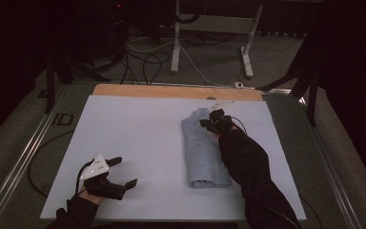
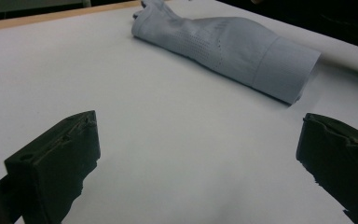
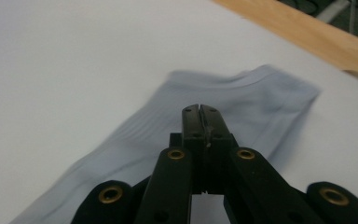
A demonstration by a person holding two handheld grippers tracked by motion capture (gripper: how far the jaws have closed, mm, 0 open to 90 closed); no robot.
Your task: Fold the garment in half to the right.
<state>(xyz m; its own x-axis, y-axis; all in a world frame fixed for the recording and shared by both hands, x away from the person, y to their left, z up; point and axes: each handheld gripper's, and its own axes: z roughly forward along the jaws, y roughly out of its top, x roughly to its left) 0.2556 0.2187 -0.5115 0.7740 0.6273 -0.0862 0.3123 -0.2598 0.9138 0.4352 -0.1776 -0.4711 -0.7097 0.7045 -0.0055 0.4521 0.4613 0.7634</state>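
We look down on a white sheet point(image 1: 138, 143) laid over a table whose bare wooden edge point(image 1: 171, 91) runs along the far side. Beyond it the room is dim: a grey floor strewn with dark cables point(image 1: 147, 59), the white legs of a stand point(image 1: 176, 43) and black drapes at the sides.

Our left gripper point(image 1: 123, 172) rests near the front left corner of the sheet, its jaws spread wide with nothing between them; in the left gripper view the two black jaws stand far apart over bare white sheet. Our right gripper point(image 1: 204, 122) reaches out on a dark sleeve point(image 1: 248, 167) to the far end of the cloth. In the right gripper view its jaws are pressed together, tip to tip, directly over the fabric; we cannot tell whether a pinch of cloth sits between them or they merely hover above it.

The folded cloth point(image 1: 202, 150) is a pale blue-grey garment, gathered into a long narrow bundle right of the sheet's middle, lying front to back. Its near end is rolled thick and tidy, with a smooth band like a cuff point(image 2: 284, 70); the far end point(image 3: 261, 93) lies flatter and shows fine ribbing and soft creases
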